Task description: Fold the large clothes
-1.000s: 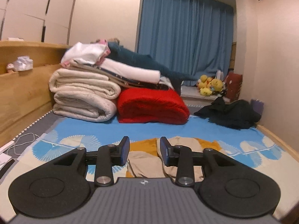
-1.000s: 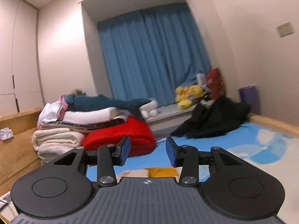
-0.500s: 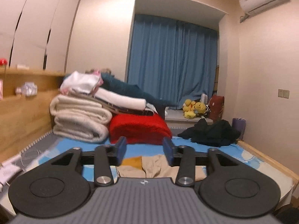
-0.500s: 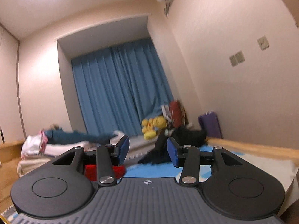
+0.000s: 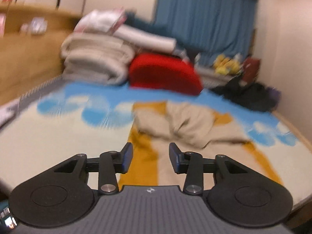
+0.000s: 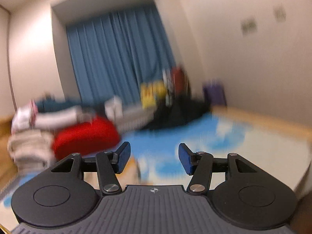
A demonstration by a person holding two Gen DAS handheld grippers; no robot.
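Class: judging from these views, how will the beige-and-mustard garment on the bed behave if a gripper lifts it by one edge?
The garment lies crumpled in soft folds, so it will probably droop limply. Spread wide over the bed, it would likely trail and need both open grippers, left and right.

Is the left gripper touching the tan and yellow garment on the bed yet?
Apart. In the left wrist view the left gripper hangs open and empty, the garment lying crumpled beyond and below its fingertips on the bedsheet.
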